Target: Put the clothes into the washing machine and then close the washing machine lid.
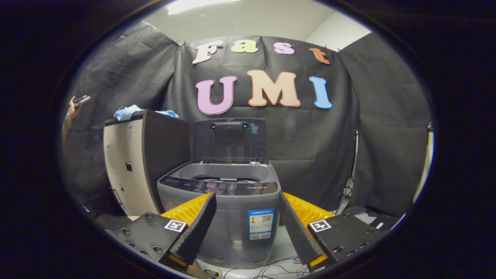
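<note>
The blue clothes (130,111) lie on top of the cabinet (143,162) just beside the grey washing machine (221,209), whose lid (230,140) stands upright, while the tongs (248,211) hang spread and empty before the machine.

Black cloth walls (310,155) hang behind a tall cream and dark cabinet (128,170). A white ceiling (248,19) glows above.

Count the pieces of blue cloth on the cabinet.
2. One bunched blue cloth lies on the cabinet top at its left end; a smaller one shows at the right rear edge. They may be one garment, joined out of sight. The gripper is open, empty.
</note>
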A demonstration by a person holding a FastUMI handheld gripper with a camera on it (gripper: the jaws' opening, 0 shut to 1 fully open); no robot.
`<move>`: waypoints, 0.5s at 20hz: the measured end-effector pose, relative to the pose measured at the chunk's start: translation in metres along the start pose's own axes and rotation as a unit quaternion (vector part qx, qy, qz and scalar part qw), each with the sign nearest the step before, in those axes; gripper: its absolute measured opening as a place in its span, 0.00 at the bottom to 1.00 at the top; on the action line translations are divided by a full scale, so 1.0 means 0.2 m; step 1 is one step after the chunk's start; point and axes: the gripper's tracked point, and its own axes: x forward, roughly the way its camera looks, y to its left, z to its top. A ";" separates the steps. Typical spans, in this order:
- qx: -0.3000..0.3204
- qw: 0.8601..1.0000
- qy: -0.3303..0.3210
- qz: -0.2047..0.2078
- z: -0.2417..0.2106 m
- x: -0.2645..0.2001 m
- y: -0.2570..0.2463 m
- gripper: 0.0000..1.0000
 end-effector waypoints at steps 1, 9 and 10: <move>0.014 1.000 -0.012 0.005 0.06 0.03 0.03 0.98; 0.056 0.993 -0.063 0.087 0.86 0.46 0.44 0.98; 0.058 0.991 -0.065 0.106 0.97 0.52 0.54 0.97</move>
